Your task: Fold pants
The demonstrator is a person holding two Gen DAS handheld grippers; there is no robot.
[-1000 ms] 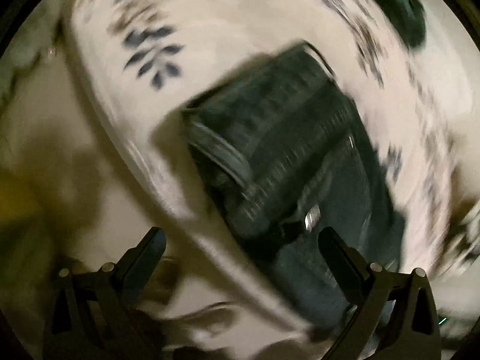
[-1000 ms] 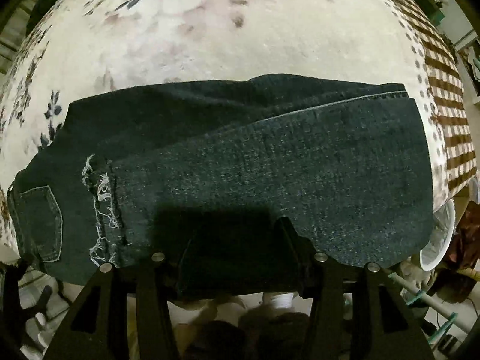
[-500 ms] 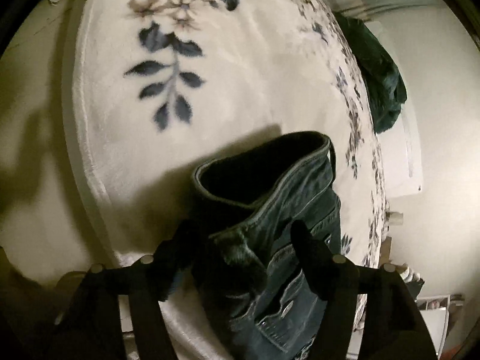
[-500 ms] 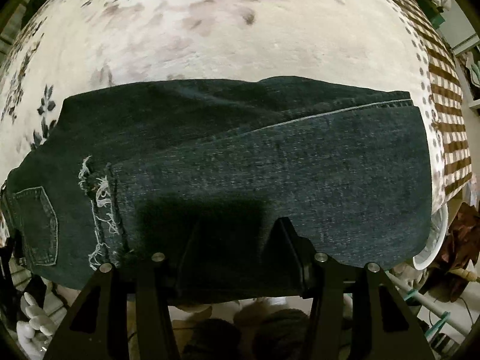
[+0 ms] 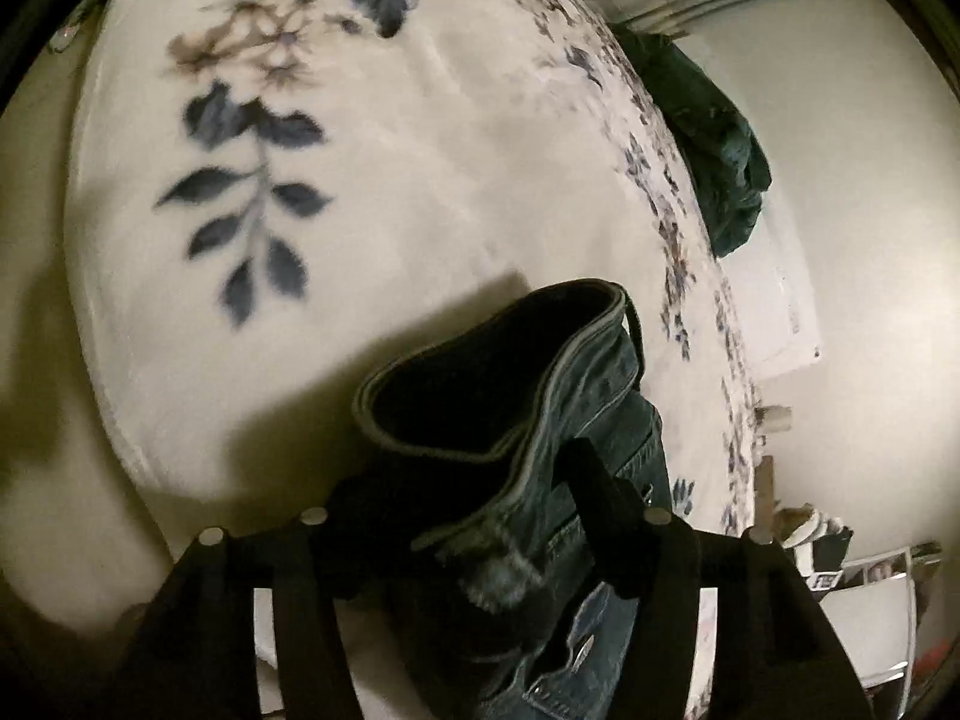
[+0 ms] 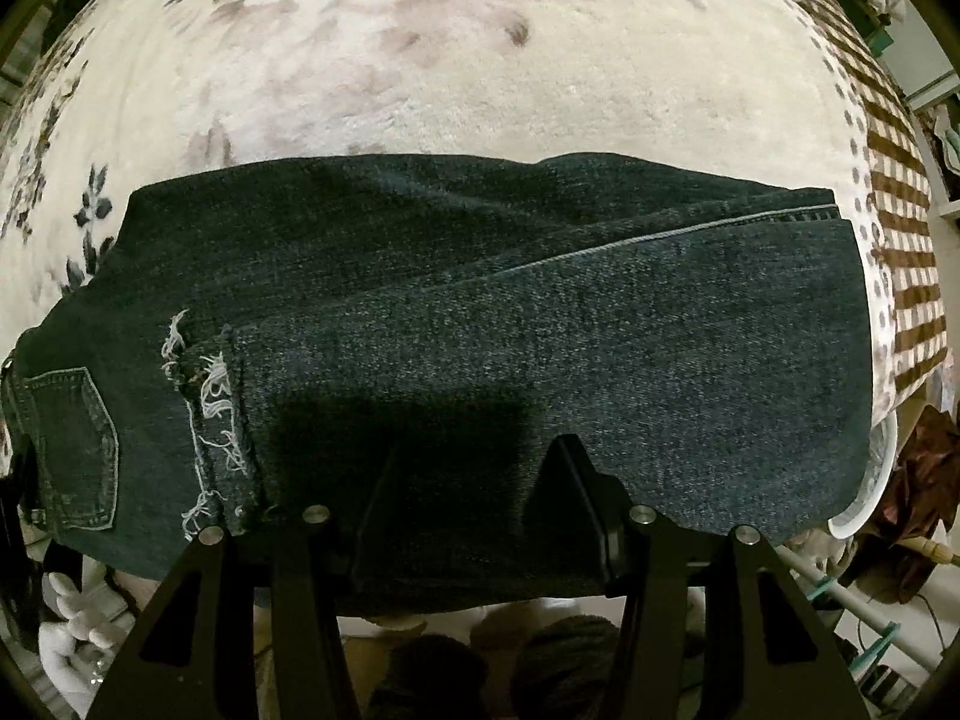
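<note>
Dark blue jeans [image 6: 480, 324] lie folded lengthwise on a cream floral blanket [image 6: 480, 72], frayed hems [image 6: 210, 396] on top near a back pocket [image 6: 72, 450]. My right gripper [image 6: 480, 504] is shut on the near edge of the folded legs. In the left wrist view my left gripper [image 5: 474, 510] is shut on the waistband end of the jeans [image 5: 522, 396], which stands up off the blanket [image 5: 390, 192] with the waist opening gaping.
A dark green garment [image 5: 714, 138] lies at the far edge of the bed by a white wall. A brown striped cloth [image 6: 900, 228] covers the bed's right end. A white round object [image 6: 870, 492] and clutter sit below the bed's edge.
The left gripper swung onto the waistband, closed on it and lifted it a little. The right gripper has kept its hold and barely moved.
</note>
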